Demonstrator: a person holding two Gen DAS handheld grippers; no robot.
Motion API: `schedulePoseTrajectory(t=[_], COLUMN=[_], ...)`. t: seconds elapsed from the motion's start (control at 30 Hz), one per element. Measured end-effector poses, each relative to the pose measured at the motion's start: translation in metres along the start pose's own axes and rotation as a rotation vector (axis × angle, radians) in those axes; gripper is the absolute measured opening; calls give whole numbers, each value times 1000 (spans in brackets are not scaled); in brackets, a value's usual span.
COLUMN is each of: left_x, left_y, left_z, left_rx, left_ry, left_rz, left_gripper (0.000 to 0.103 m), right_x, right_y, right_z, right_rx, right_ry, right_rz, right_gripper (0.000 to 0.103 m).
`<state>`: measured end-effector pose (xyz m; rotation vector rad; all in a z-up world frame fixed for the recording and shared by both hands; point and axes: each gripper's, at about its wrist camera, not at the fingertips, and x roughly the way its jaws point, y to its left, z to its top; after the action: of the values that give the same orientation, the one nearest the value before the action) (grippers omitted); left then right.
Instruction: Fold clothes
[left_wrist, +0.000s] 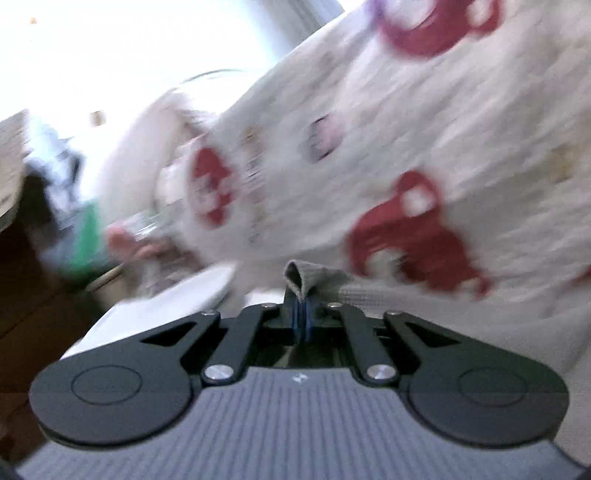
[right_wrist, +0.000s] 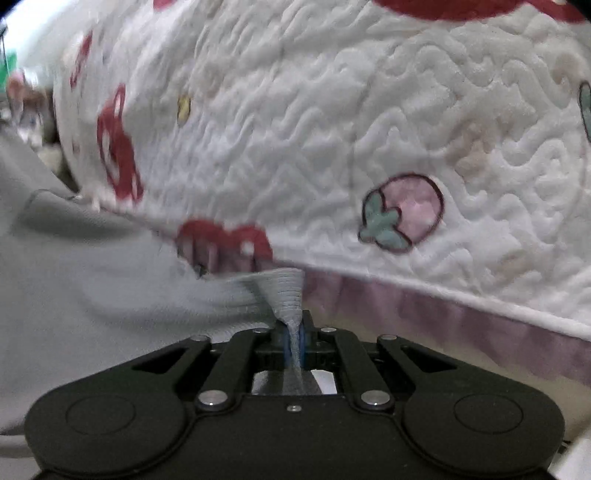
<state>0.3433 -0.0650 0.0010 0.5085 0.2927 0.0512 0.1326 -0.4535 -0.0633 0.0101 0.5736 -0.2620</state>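
A light grey knit garment (left_wrist: 424, 314) is pinched in both grippers. In the left wrist view my left gripper (left_wrist: 301, 314) is shut on a folded bit of its ribbed edge (left_wrist: 299, 277), and the cloth runs off to the right. In the right wrist view my right gripper (right_wrist: 295, 338) is shut on another ribbed edge (right_wrist: 288, 291) of the grey garment (right_wrist: 92, 277), which spreads out to the left. The view is motion-blurred, most of all on the left.
A white quilted bedspread (right_wrist: 332, 129) with red and pink strawberry prints and a lilac border (right_wrist: 461, 325) fills the background; it also shows in the left wrist view (left_wrist: 424, 129). At the left are a bright window, dark furniture (left_wrist: 22, 277) and a white object (left_wrist: 177, 295).
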Motion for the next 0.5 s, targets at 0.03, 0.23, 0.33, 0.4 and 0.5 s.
schedulePoseTrajectory(t=[0.03,0.23,0.33,0.4,0.5], left_x=[12,0,-47,-83,-132], left_y=[-8,-46,-53,-57,-65], left_z=[-13,-99,-129,-137,-135], left_rx=[9,18,-13,-26,-43], left_ry=[66,311,411,433,404], left_rz=[26,-184,-410,-532,-683], left_gripper=[37,53,53,53,53], right_x=[8,21,-7,-28,-55], right_y=[-3,-36,-56,-77,-114], right_z=[-6,-44,-60,-77,-108], right_rx=[12,75,27,89,263], right_ry=[-6,340,399,425,479], right_rz=[-6,1,92,140,231], right_gripper=[22,31,48,50,50])
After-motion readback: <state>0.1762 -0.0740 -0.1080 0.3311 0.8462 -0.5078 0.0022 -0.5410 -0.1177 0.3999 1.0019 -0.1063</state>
